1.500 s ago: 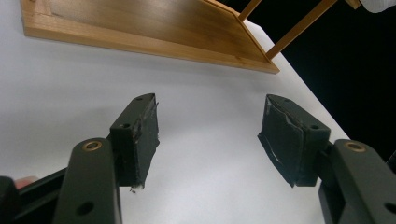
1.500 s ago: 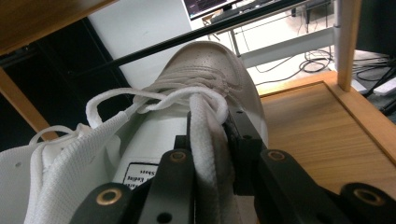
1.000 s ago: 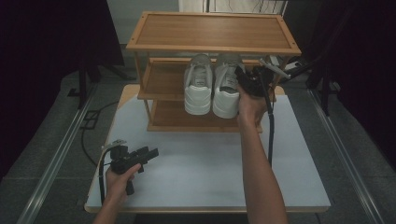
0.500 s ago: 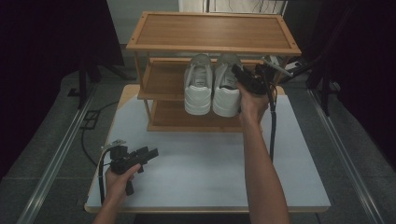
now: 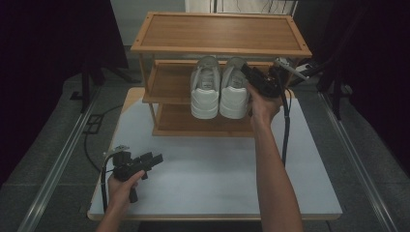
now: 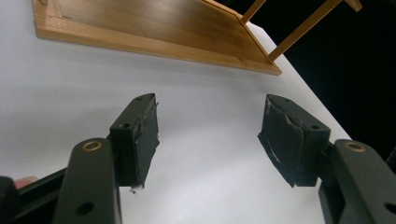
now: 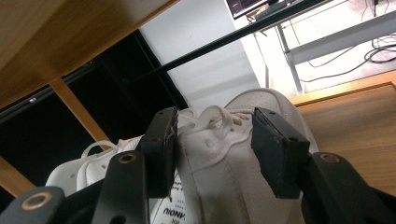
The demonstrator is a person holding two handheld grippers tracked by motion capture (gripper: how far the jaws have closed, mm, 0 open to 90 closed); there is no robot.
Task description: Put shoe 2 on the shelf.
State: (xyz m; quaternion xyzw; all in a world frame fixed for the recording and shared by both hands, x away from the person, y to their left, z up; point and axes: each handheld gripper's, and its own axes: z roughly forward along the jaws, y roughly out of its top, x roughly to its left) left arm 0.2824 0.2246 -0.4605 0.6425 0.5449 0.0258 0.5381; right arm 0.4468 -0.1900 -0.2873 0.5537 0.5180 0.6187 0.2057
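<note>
Two white sneakers stand side by side on the middle shelf of a wooden shoe rack (image 5: 220,33), heels toward me. My right gripper (image 5: 250,75) reaches in over the right sneaker (image 5: 234,93). In the right gripper view it (image 7: 215,117) is open, with the jaws on either side of the right sneaker (image 7: 219,158) at its laces and collar; one jaw touches it, the other stands slightly off. The left sneaker (image 5: 205,91) sits beside it (image 7: 84,165). My left gripper (image 5: 155,157) hovers low over the white table at front left, open (image 6: 210,100) and empty.
The rack stands at the back of the white table (image 5: 217,169); its bottom shelf (image 6: 154,25) is bare. The top shelf hangs close above the right gripper. A black cable (image 5: 285,130) trails down from the right gripper. Dark floor and rails surround the table.
My right gripper has moved left and forward from beside the right sneaker's heel to over the shoe. The left gripper has stayed in place.
</note>
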